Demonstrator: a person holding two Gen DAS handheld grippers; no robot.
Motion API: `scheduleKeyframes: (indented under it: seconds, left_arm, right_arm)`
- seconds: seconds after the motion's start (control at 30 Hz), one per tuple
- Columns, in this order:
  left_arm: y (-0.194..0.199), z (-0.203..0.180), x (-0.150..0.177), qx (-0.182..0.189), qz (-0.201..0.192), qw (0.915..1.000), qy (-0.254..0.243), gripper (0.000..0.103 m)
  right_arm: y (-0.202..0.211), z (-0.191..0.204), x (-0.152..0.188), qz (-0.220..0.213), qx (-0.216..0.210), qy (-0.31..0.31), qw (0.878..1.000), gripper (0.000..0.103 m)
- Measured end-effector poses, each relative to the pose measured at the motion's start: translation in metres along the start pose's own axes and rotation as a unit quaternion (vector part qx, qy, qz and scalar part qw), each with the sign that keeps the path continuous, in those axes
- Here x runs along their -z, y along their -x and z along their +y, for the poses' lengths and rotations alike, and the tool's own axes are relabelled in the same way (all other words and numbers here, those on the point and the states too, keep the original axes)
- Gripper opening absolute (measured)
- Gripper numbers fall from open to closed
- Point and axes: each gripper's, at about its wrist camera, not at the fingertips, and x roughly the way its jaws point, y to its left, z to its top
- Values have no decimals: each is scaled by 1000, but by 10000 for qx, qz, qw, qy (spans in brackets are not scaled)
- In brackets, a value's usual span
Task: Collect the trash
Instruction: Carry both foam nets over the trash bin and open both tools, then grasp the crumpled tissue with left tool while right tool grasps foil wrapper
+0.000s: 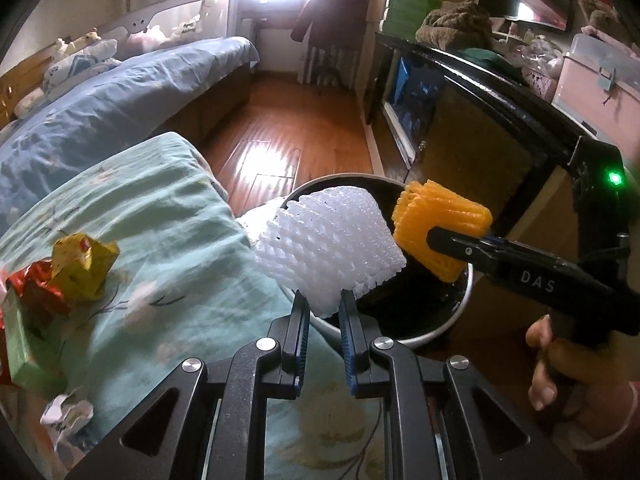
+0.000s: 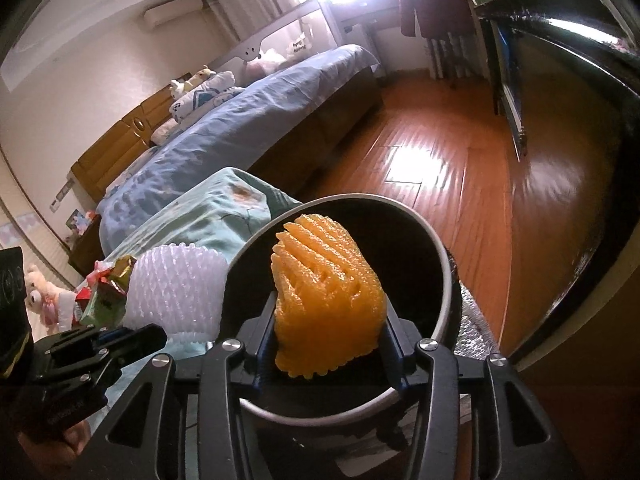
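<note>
My left gripper (image 1: 323, 300) is shut on a white foam fruit net (image 1: 330, 246) and holds it over the near rim of a round bin (image 1: 436, 330) with a black liner. My right gripper (image 2: 330, 344) is shut on an orange foam fruit net (image 2: 326, 292) and holds it above the bin's opening (image 2: 400, 240). The orange net (image 1: 440, 228) and the right gripper (image 1: 460, 246) also show in the left wrist view, just right of the white net. The white net (image 2: 176, 292) and left gripper (image 2: 132, 338) show at the left of the right wrist view.
A green quilt (image 1: 152, 216) lies left of the bin, with a yellow wrapper (image 1: 84, 266), a red wrapper (image 1: 34, 288), a green carton (image 1: 24, 344) and a crumpled white scrap (image 1: 66, 418) on it. A blue bed (image 1: 120, 96) is behind, a dark cabinet (image 1: 480, 120) to the right, wooden floor (image 1: 280, 140) between.
</note>
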Motion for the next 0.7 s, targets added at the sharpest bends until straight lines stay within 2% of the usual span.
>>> scheduleKeyframes:
  seconds: [0.13, 0.17, 0.2, 0.27, 0.4, 0.7]
  left_arm:
    - [-13, -3, -5, 45, 54, 9999, -77, 14]
    - [-16, -4, -6, 57, 75, 9999, -87, 14]
    - [-19, -5, -7, 64, 96, 9999, -100, 17]
    - [-20, -6, -7, 67, 92, 9999, -109, 23]
    - [-16, -7, -3, -9, 15, 10000, -90, 53]
    - [22, 9, 28, -112, -260, 9993, 249, 60]
  right_arm:
    - [-4, -4, -2, 60, 49, 3, 10000, 51]
    - [-5, -6, -2, 73, 69, -11, 9999, 56]
    - [-6, -7, -3, 88, 103, -31, 9999, 67]
    - [-6, -10, -3, 99, 174, -68, 9998, 75]
    - [0, -9, -3, 30, 208, -85, 9997, 75]
    - [15, 10, 4, -121, 38, -22, 9999, 78]
